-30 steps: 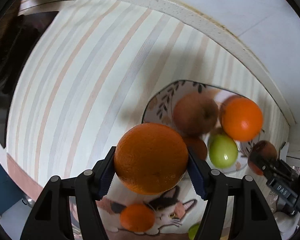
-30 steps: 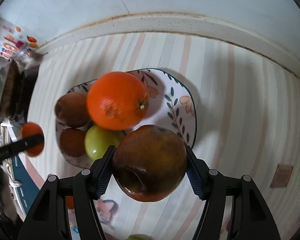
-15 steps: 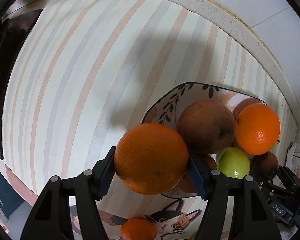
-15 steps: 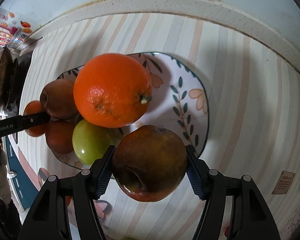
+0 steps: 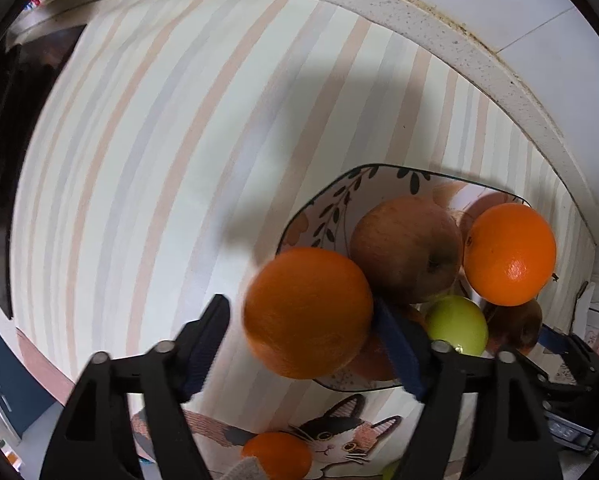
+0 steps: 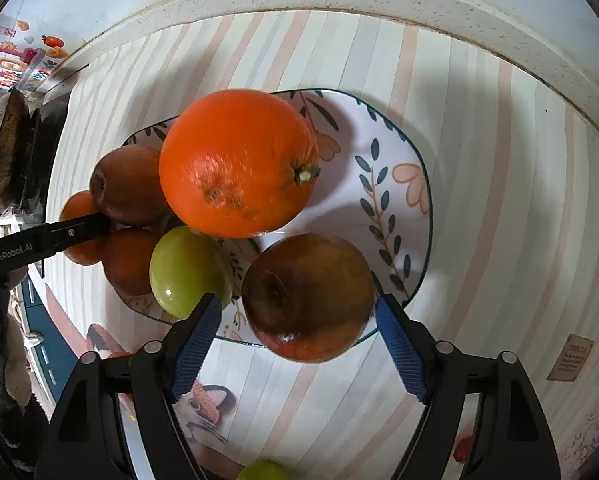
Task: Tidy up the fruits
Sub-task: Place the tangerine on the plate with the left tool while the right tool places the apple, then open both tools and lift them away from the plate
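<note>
We judge the sorting well along: our left gripper (image 5: 301,336), jaws just opened, lets an orange (image 5: 308,312) go at the near rim of the leaf-patterned plate (image 5: 331,216), and our right gripper (image 6: 297,334), likewise just spread wide, frees a dark red apple (image 6: 308,297) on the plate's near edge beside a green fruit (image 6: 187,272). Only the left wrist view shows a small orange (image 5: 277,454) left on the cat-print mat (image 5: 339,436); only the right shows a green fruit (image 6: 262,472) off the plate, so both remain.

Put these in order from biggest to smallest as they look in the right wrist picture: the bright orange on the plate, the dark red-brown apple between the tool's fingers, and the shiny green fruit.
1. Bright orange, biggest.
2. Dark red-brown apple, nearly as big; it sits nearer the camera, so their true order is unsure.
3. Shiny green fruit, clearly smallest.
</note>
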A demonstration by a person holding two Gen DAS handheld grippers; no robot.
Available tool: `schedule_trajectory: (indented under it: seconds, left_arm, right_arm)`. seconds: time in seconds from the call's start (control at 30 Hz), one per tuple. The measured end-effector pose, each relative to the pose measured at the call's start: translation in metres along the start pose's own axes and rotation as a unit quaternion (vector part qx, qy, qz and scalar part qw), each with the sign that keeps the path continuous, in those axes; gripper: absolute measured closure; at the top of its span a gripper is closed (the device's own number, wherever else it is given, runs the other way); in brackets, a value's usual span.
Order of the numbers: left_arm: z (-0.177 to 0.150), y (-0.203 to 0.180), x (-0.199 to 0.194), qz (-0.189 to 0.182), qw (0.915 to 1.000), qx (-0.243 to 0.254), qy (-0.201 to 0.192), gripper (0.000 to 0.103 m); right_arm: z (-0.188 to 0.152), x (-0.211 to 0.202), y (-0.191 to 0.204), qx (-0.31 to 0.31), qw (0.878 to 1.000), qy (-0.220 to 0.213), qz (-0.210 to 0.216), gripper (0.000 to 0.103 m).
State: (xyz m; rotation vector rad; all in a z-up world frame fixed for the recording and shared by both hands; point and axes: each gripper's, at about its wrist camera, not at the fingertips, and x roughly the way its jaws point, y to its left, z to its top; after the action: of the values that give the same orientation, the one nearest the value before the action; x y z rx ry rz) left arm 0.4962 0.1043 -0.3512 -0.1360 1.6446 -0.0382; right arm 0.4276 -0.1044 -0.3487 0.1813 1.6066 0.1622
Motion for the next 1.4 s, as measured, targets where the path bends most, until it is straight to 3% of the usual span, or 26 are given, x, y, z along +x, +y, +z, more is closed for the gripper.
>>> schedule_trajectory:
  seconds: [0.17,0.43,0.9,1.4]
  left_arm:
    - [-0.008,0.003,-0.014,0.000,0.9999,-0.006,-0.012,0.020]
    - [-0.046,0.009,-0.056,0.012,0.9970,-0.018,-0.074,0.020]
    - [-0.142,-0.010,-0.125,0.022,0.9839,0.001,-0.177,0.020]
    - [-0.198,-0.028,-0.174,0.011,0.9704,0.013,-0.241,0.020]
  right_arm:
    - [-0.009,-0.019,-0.002,0.000,1.000,-0.014,-0.001,0.007]
    - [-0.032,-0.061,0.014,-0.013,0.995,-0.079,-0.057,0.007]
    - [-0.091,-0.115,0.035,-0.028,0.987,-0.147,-0.055,0.007]
    - [-0.155,-0.191,0.051,-0.044,0.972,-0.226,-0.043,0.007]
